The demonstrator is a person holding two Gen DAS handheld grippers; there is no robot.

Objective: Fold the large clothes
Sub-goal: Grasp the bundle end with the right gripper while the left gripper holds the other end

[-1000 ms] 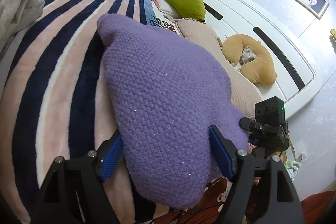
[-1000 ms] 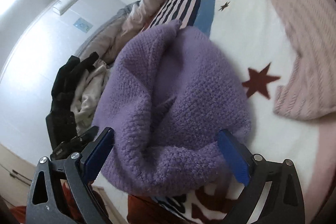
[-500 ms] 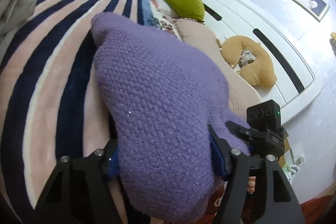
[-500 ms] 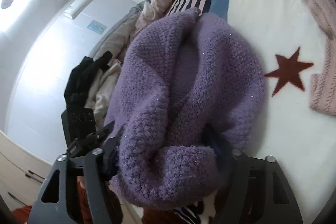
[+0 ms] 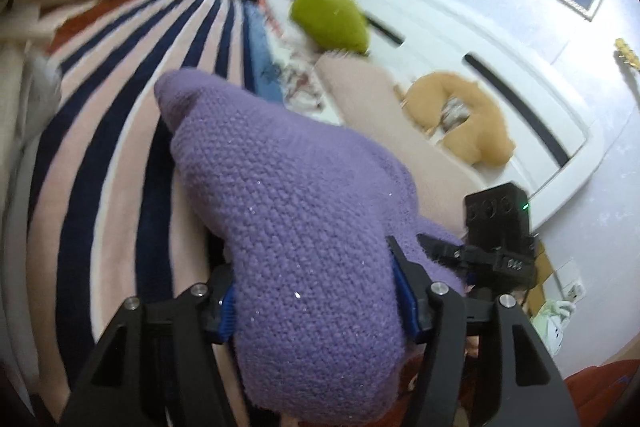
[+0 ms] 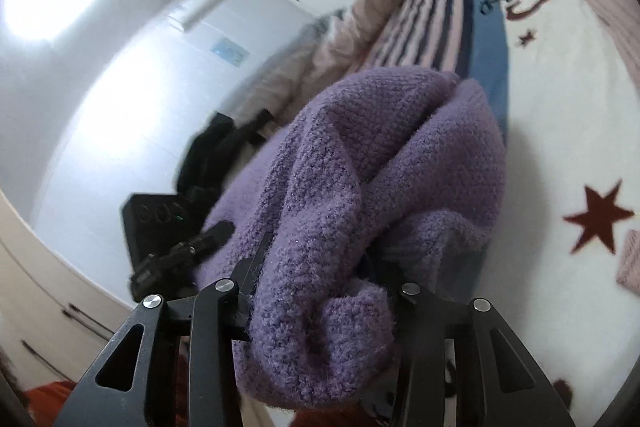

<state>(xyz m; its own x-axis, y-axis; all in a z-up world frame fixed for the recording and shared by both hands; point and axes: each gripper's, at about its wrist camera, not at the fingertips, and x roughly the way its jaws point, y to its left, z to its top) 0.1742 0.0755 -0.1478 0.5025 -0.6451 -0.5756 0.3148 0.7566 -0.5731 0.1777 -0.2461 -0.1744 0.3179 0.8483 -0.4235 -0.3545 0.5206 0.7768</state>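
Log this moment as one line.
left gripper: closing on purple knit sweater | right gripper: closing on sweater | surface: bed blanket

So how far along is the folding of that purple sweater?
Early. Done: both grippers have a bunch of the purple sweater. In hand: left gripper and right gripper closing on its near edge. Left: the sweater is still bunched on the striped blanket, no neat fold.

Bed (image 5: 500, 75) with striped blanket (image 5: 100, 155), purple knit sweater (image 5: 288, 195), green pillow (image 5: 330, 19), tan neck pillow (image 5: 472, 123)
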